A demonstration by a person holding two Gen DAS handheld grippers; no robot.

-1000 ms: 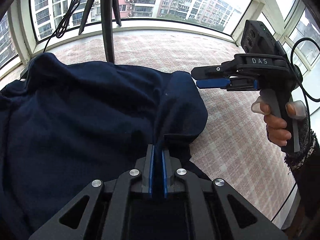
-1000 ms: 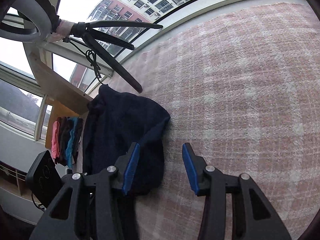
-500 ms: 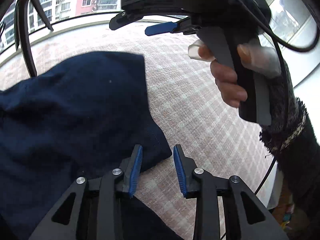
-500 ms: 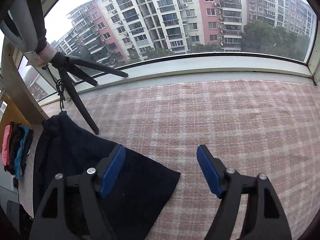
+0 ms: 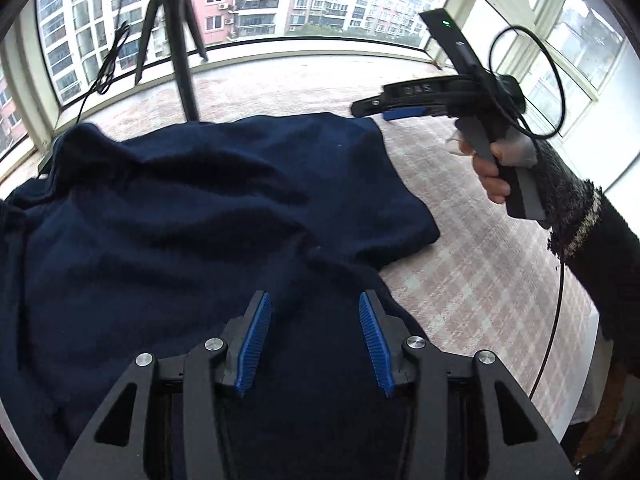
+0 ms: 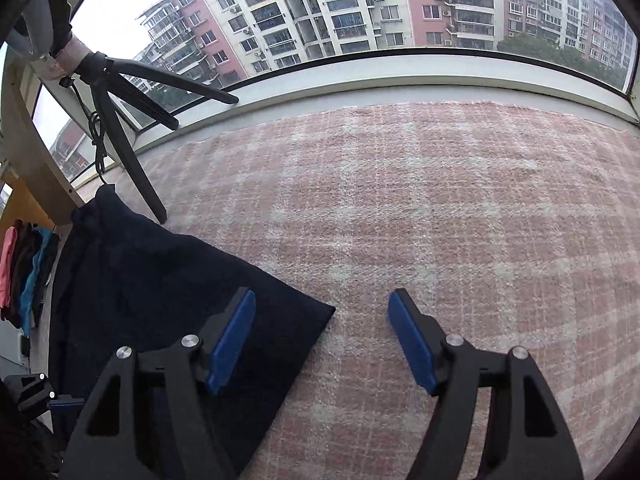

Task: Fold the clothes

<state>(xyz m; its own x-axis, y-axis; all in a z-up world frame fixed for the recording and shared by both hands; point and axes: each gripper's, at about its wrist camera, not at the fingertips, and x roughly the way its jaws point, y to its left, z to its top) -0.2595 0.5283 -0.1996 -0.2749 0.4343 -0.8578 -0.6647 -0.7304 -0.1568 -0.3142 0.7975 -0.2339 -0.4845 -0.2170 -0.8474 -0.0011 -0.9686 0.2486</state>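
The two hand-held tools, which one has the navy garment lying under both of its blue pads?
The left tool: both pads sit over the dark navy knitted garment. The right tool straddles its corner, one pad over the pink checked cloth surface.

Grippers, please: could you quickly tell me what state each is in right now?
Left gripper: open, empty, above the navy garment.
Right gripper: open, holding nothing.

- Your navy garment (image 5: 168, 216) is soft, matt knit cloth.
- The checked pink covering (image 6: 440, 208) under it looks rough and woven.
- Your left gripper (image 5: 312, 332) is matt black plastic with ribbed blue pads (image 5: 254, 344).
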